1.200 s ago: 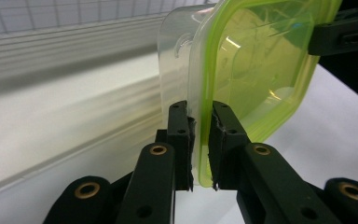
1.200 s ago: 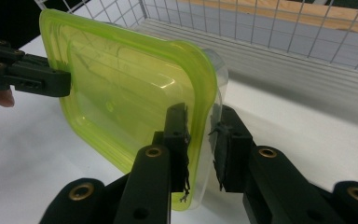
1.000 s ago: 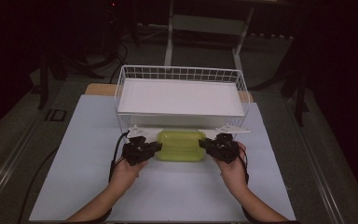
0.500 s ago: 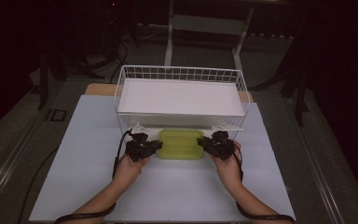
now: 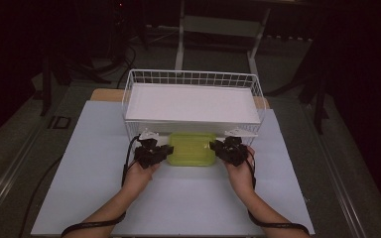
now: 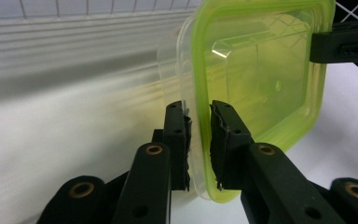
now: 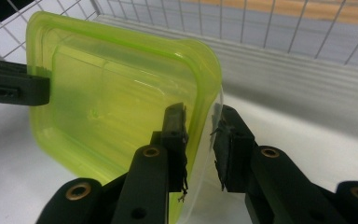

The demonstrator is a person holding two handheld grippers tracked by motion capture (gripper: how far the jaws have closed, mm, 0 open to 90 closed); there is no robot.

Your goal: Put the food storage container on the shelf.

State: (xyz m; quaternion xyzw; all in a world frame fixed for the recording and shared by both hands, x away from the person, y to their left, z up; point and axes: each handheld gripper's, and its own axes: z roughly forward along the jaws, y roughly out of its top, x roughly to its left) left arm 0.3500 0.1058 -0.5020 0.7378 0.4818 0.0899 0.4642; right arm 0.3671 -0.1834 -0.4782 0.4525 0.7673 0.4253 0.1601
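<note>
A clear plastic container with a lime-green lid (image 5: 192, 148) lies on the white table sheet just in front of the wire basket. My left gripper (image 5: 168, 148) grips its left end and my right gripper (image 5: 214, 147) its right end. In the left gripper view the container's rim (image 6: 261, 70) runs between the jaws of my left gripper (image 6: 199, 109), which are shut on it, and the right gripper's jaw (image 6: 345, 44) pinches the far edge. In the right gripper view my right gripper (image 7: 199, 114) is shut on the green rim (image 7: 112, 93), with the left gripper's jaw (image 7: 14, 86) at the opposite edge.
A white wire basket (image 5: 193, 74) stands directly behind the container, with a flat white board (image 5: 191, 101) lying in it. The white table sheet (image 5: 193, 198) spreads wide around both hands. Dark floor and metal stands lie beyond the table.
Both hands and the container between them have shifted slightly forward, toward the basket's front wall.
</note>
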